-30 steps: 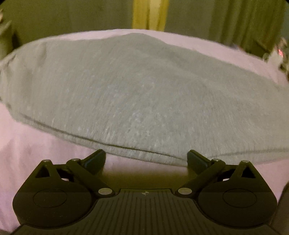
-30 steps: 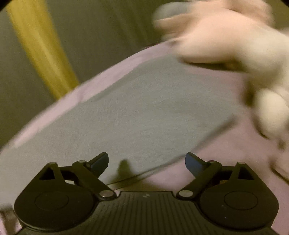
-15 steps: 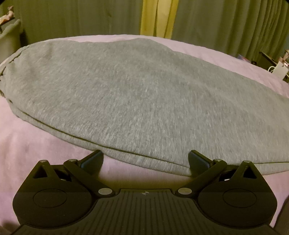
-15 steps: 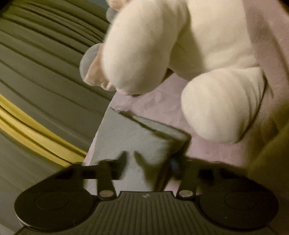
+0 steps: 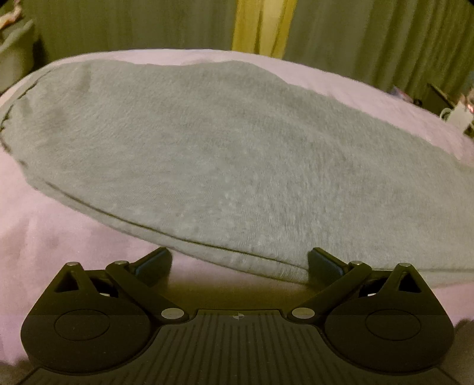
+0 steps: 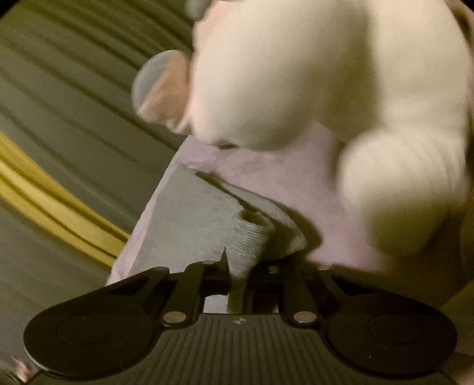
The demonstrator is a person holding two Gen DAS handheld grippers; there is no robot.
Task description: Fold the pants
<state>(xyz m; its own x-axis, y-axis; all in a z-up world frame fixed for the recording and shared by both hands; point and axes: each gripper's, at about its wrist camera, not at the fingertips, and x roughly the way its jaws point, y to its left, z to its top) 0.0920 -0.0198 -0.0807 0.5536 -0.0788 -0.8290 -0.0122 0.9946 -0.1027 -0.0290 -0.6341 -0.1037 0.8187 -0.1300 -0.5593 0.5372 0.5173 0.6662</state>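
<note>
The grey pants [image 5: 213,154] lie flat on a pink bedsheet [image 5: 59,237], spread across the left wrist view. My left gripper [image 5: 240,263] is open, its fingers either side of the near folded edge of the pants. In the right wrist view my right gripper [image 6: 240,275] is shut on a ribbed cuff corner of the grey pants [image 6: 248,240], which bunches up between its fingers. The rest of that leg [image 6: 189,219] stretches away over the sheet.
A large white plush toy [image 6: 311,83] fills the upper right of the right wrist view, close above the cuff. Green curtains [image 5: 118,26] with a yellow strip [image 5: 257,26] hang behind the bed. Small items [image 5: 456,112] sit at the far right.
My right gripper swung over to the cuff end by the plush toy and closed on the cuff, lifting it slightly. My left gripper stayed open at the near edge, shifting only a little.
</note>
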